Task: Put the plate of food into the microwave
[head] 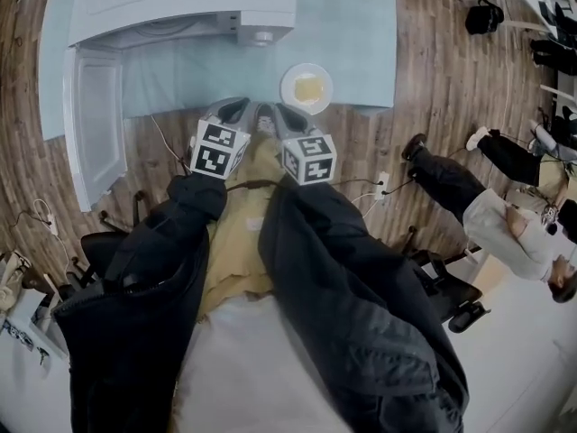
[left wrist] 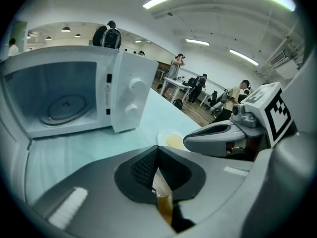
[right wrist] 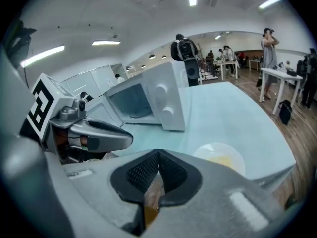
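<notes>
The white microwave (head: 180, 7) is standing ahead-left of the left claw (head: 233, 111), its door (head: 95, 124) hanging wide open. The left claw and right claw (head: 281, 115) are pinching shut on nothing, side by side. The round white plate (head: 288, 84), carrying pale yellow food (head: 308, 89), is sitting on the light blue table (head: 361, 25) just ahead of the right claw

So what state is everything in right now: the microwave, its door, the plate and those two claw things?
microwave: empty, only its turntable inside.
door: swung wide open.
plate of food: on the table, outside the microwave, not held.
left gripper: jaws shut, nothing between them.
right gripper: jaws shut, nothing between them.
</notes>
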A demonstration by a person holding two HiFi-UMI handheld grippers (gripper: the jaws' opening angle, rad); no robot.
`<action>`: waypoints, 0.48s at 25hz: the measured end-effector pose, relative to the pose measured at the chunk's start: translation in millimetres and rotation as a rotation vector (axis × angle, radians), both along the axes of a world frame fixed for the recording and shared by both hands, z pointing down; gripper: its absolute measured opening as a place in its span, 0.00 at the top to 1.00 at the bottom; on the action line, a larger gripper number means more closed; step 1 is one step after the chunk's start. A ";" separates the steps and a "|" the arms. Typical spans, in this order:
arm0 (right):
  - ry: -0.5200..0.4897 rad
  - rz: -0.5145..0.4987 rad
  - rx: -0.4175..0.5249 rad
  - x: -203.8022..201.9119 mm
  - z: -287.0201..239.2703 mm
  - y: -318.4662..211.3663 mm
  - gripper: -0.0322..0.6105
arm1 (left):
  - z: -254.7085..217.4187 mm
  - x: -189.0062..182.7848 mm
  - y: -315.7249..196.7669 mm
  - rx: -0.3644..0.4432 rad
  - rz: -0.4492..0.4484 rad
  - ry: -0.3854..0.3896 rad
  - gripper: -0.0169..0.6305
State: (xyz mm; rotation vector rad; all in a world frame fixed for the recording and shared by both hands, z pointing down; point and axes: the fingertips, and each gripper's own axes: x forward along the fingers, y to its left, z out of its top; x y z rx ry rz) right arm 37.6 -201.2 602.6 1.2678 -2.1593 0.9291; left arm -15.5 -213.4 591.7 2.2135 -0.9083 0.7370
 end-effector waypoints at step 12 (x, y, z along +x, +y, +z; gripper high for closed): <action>-0.036 0.169 -0.180 83.5 72.8 22.0 0.95 | 71.2 58.5 29.1 -0.188 0.111 -0.087 0.98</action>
